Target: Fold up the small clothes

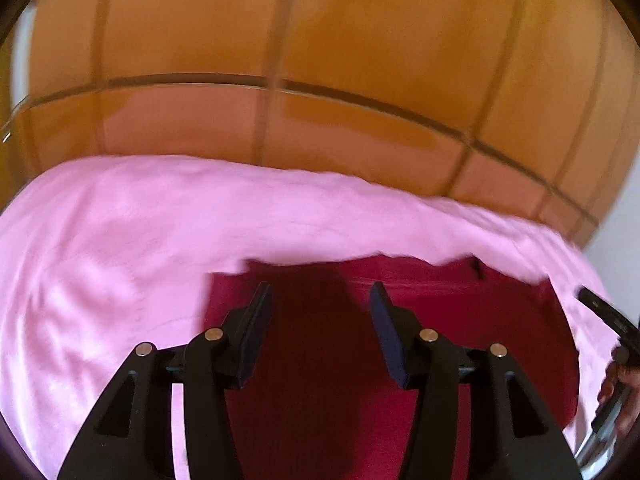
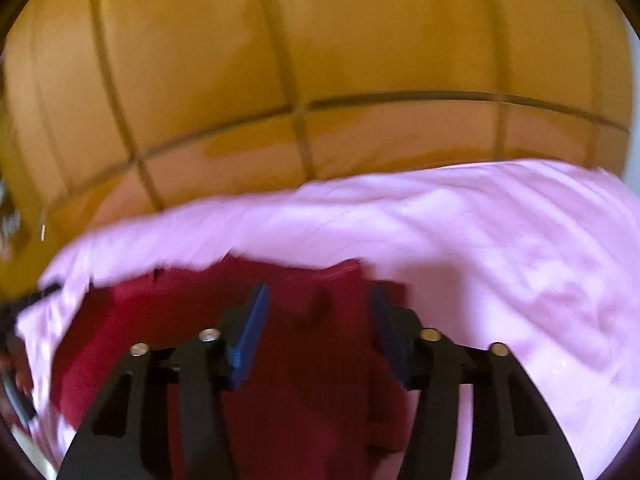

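A dark red garment [image 1: 400,340] lies flat on a pink sheet [image 1: 120,240], filling the lower middle of both views. Behind the sheet, across the upper half of each frame, stands an orange-brown wooden panel [image 1: 320,40].

The left gripper [image 1: 320,300] hangs over the garment with its jaws apart and nothing pinched between them; the red cloth shows in the gap below. At the right edge of that view a hand [image 1: 618,384] grips the other tool.

The right gripper [image 2: 320,302] is likewise parted and empty, above the garment [image 2: 300,360], near its far edge. The picture is blurred, so whether the fingertips touch the cloth is unclear.
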